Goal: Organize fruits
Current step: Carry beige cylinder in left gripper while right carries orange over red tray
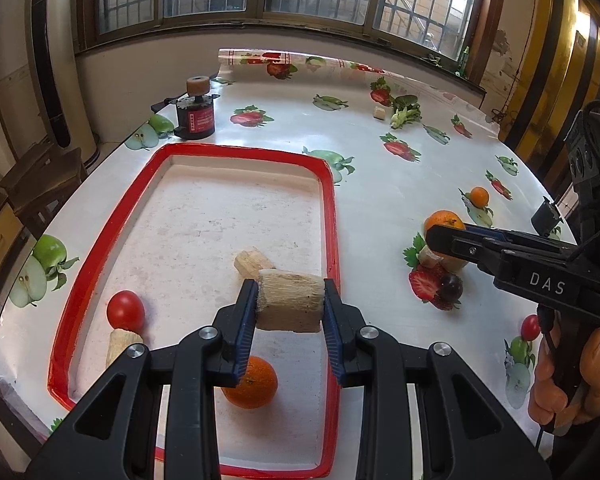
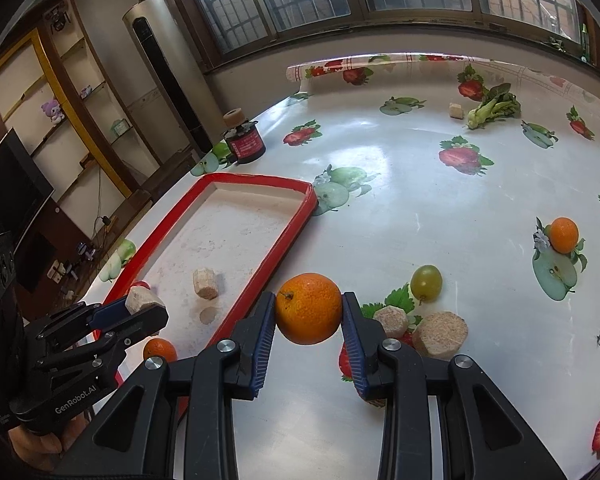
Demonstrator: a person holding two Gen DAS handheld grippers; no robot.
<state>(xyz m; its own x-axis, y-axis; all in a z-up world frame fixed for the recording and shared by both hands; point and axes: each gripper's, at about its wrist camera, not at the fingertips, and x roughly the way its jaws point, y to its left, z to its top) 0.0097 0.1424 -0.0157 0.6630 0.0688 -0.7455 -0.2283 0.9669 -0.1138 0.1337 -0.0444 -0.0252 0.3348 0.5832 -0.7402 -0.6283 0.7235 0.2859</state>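
My left gripper (image 1: 291, 292) is shut on a pale sugarcane chunk (image 1: 290, 300), held above the red-rimmed tray (image 1: 332, 216). In that tray lie another cane piece (image 1: 252, 263), a red tomato (image 1: 125, 311), a cane piece (image 1: 118, 346) beside it and an orange (image 1: 252, 382). My right gripper (image 2: 309, 310) is shut on an orange (image 2: 308, 308), lifted over the table just right of the tray (image 2: 296, 224). Below it rest two cane pieces (image 2: 440, 334), a green grape (image 2: 426, 282) and a small orange (image 2: 564, 235). From the left wrist, the right gripper (image 1: 446, 236) hides part of its orange (image 1: 442, 220).
A black-and-red jar with a cork top (image 1: 196, 114) stands beyond the tray's far left corner. A leafy green vegetable (image 1: 406, 112) and a small cane bit (image 1: 379, 113) lie far back. A dark grape (image 1: 451, 285) and a small tomato (image 1: 530, 327) sit at the right. The cloth is fruit-printed.
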